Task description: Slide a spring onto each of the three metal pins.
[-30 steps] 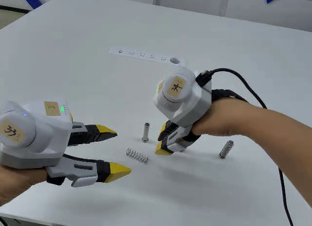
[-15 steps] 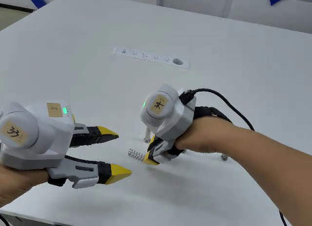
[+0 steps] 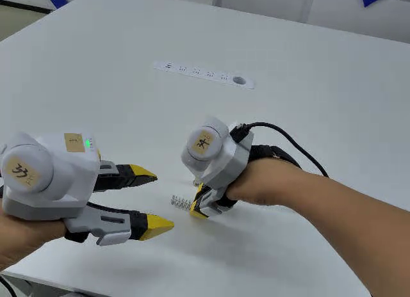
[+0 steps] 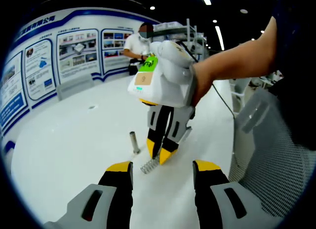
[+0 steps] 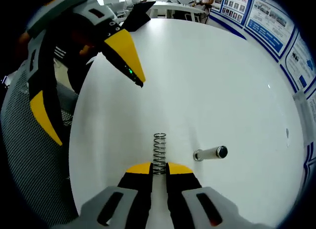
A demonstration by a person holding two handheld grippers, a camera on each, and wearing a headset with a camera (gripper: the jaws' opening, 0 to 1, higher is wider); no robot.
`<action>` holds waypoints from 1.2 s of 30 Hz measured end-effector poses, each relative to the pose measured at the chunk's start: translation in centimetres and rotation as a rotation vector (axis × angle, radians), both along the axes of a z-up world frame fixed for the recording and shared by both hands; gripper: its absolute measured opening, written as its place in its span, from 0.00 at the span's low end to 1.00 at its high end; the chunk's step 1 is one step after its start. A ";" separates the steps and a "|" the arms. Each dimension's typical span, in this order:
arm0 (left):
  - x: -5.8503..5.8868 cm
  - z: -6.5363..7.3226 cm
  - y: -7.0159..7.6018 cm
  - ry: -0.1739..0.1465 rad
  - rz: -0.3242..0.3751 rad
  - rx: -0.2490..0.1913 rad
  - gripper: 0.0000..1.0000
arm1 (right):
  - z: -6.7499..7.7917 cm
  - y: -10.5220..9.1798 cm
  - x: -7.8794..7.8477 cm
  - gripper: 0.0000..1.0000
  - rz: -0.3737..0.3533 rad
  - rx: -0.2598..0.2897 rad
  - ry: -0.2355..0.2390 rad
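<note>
right gripper (image 3: 198,211) has dropped onto small steel coil spring (image 5: 159,152) lying on white worktop (image 3: 301,60) beside short upright metal pin (image 4: 134,141); jaws narrow, nipping spring's near end. left gripper (image 3: 161,201) jaws wide, nothing held. spring looks light, squashy, prone to roll: hold gently by end coils.

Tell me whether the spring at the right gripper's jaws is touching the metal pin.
Apart. In the right gripper view, bare white table separates the spring and the pin.

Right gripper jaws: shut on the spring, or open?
Shut. In the right gripper view, the yellow-tipped right gripper pinches the near end of the small coiled metal spring; the left gripper view shows the same.
</note>
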State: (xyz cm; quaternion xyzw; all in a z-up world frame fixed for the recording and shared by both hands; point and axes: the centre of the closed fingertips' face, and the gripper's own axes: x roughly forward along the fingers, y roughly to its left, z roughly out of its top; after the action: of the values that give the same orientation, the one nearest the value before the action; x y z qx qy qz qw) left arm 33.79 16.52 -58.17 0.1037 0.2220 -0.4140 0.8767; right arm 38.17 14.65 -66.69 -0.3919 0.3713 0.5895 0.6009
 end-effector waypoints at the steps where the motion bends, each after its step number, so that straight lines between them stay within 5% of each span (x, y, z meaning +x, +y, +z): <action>1: 0.0 0.0 0.0 0.000 -0.001 0.001 0.50 | 0.1 0.0 0.0 0.11 0.002 0.001 0.000; 22: -0.1 -0.2 -2.3 -0.025 -0.104 0.031 0.39 | 7.0 -2.2 -3.8 0.11 0.131 0.010 0.033; 36: -0.9 -0.2 -4.0 -0.054 -0.219 0.054 0.22 | 7.6 -2.9 -5.5 0.11 0.179 -0.030 0.058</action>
State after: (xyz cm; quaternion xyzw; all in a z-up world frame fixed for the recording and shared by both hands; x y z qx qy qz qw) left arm 32.93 12.48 -58.41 0.1619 0.1965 -0.4983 0.8287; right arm 32.71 11.80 -59.12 -0.4152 0.3607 0.6462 0.5291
